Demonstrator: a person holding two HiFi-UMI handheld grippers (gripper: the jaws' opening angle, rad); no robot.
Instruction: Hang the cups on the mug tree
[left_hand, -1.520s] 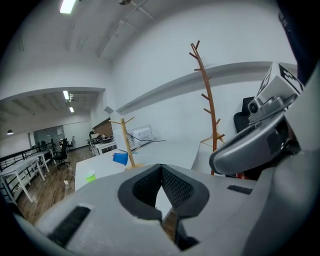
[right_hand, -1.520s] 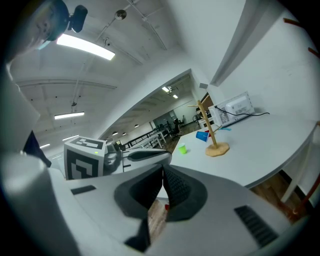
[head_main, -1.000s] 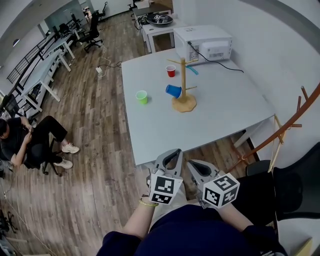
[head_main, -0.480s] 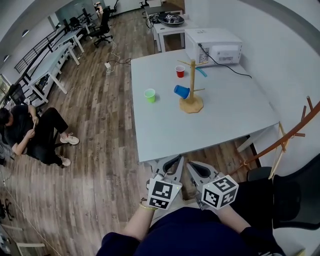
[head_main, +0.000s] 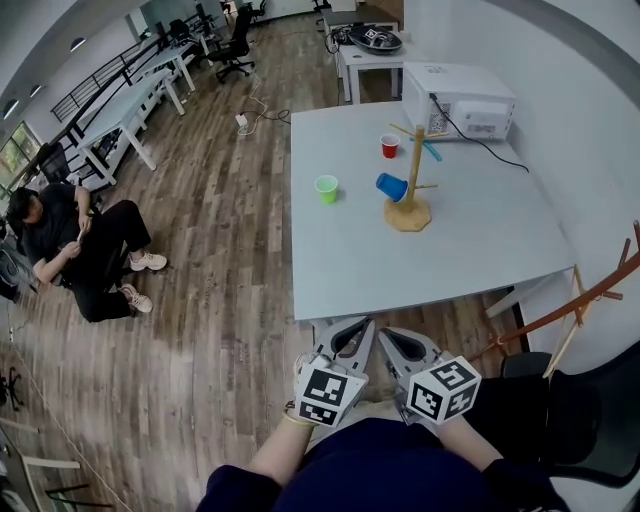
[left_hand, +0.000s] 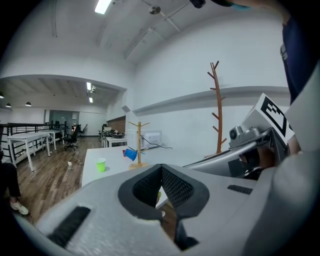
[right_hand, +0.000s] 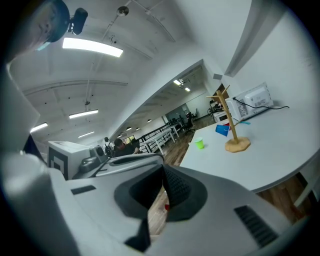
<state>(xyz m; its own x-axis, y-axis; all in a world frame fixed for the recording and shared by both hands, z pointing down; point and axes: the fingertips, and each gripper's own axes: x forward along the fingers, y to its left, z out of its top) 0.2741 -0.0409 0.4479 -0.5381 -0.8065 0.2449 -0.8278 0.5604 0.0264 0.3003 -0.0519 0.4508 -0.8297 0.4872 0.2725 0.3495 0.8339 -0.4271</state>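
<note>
A wooden mug tree stands on the white table, with a blue cup hanging on its left peg. A red cup stands upright behind the tree and a green cup stands upright to its left. Both grippers are held close to my body, off the table's near edge. My left gripper and right gripper are both shut and empty. The left gripper view shows the tree, blue cup and green cup far ahead. In the right gripper view appear the tree and green cup.
A white microwave with a black cable sits at the table's far right corner. A wooden coat stand and a black chair are to my right. A seated person is at the left on the wooden floor; desks and office chairs stand beyond.
The table and cups have shifted right and farther up in the head view. Both grippers stay shut, side by side near my body.
</note>
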